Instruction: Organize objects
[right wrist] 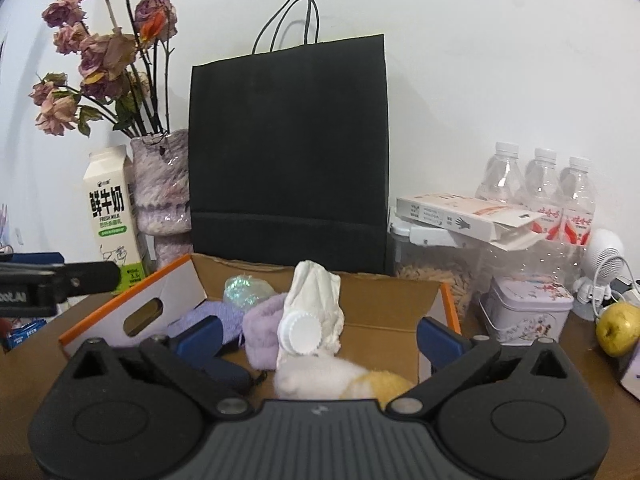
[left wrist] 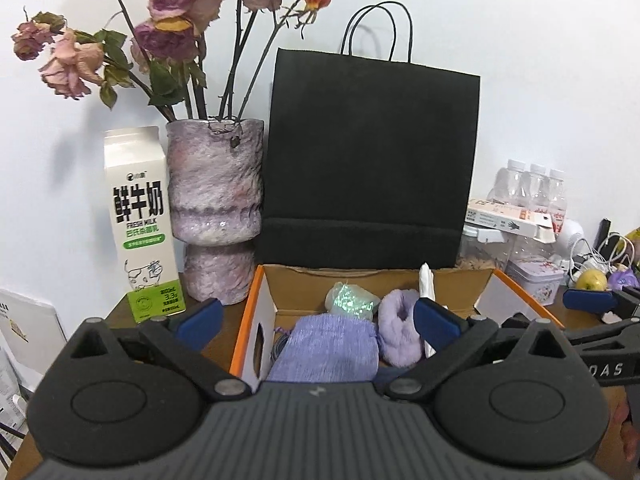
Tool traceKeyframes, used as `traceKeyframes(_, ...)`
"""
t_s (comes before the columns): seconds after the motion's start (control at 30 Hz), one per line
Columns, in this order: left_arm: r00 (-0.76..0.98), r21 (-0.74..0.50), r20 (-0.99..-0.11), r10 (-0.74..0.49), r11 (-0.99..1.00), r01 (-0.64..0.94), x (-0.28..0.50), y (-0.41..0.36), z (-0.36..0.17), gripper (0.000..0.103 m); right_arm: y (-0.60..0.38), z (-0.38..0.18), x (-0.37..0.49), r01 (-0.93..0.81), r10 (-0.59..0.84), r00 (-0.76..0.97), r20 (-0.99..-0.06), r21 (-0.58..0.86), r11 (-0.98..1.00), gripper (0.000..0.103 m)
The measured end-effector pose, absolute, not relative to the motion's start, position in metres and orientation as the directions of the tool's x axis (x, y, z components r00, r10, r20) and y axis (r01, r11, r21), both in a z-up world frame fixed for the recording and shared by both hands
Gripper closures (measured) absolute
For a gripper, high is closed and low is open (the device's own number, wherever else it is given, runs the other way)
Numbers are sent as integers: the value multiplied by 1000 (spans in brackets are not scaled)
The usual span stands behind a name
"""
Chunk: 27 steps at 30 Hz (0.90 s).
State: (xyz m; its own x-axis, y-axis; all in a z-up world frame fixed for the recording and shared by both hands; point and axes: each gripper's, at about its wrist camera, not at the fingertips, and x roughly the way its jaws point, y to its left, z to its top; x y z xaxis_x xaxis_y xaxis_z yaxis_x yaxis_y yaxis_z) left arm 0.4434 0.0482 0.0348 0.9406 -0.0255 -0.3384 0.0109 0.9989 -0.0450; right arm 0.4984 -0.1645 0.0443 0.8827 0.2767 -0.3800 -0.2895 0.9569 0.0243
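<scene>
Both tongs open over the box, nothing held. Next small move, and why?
Probably ease the right tongs down onto the white-capped bottle wrapped in white cloth. It stands between the open fingers in the cardboard box, nearer than the purple pouch, which the left tongs frame.

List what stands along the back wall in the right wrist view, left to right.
Milk carton → vase of dried roses → black paper bag → three water bottles → small white fan.
</scene>
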Motion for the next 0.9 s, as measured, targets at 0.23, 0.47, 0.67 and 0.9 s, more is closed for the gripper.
traceKeyframes(0.23,934,-45,-354,-42,999,27,411,50,24,0,-174,40,464,-305,291,873,-391,28,952,0)
traceKeyframes(0.47,908,-42,-415,-63,998,50,381,45,6,0,-178,33,430,-317,303,863,-405,33,948,0)
traceKeyframes(0.67,891,-57,-448,-77,997,57,351,42,-3,0,-183,32,400,-317,308,857,-412,49,947,0)
traceKeyframes(0.9,882,-64,-461,-94,995,72,314,37,-3,0,-188,32,362,-317,314,849,-425,66,946,0)
